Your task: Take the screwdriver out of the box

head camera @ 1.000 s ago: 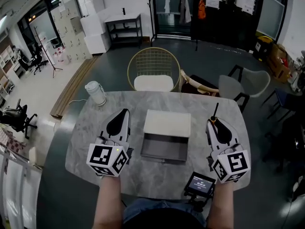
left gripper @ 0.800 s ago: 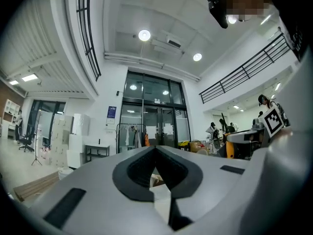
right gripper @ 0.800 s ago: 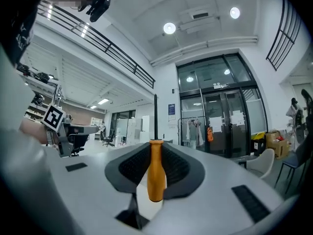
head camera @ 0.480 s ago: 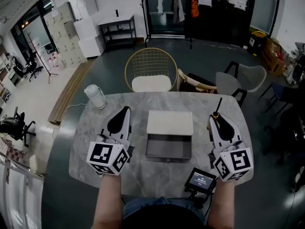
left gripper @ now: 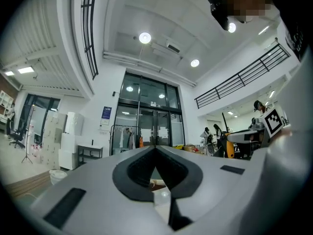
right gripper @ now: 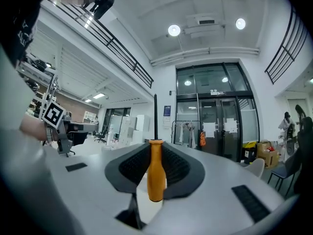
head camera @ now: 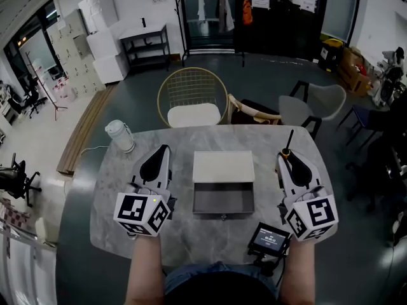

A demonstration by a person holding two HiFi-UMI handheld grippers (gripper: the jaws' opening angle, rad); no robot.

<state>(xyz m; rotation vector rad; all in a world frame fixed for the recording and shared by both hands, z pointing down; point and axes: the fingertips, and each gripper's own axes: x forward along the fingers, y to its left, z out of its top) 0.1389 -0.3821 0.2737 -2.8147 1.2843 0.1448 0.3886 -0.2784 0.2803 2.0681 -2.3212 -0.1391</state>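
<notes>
One open box (head camera: pixel 224 201) mid-table, right fingers (right gripper: pixel 185 171) grasping screwdriver (right gripper: pixel 155 173), left fingers (left gripper: pixel 133 173) clenched (empty), kettle (head camera: pixel 119 135) beyond.

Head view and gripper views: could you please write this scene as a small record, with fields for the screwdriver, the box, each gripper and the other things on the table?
screwdriver: orange handle, black shaft pointing up, outside the box
box: middle of the table, drawer open toward the person, looks empty
right gripper: shut on the screwdriver handle
left gripper: jaws together, nothing between them
other things: white jug at far left corner; small screen at near edge
</notes>
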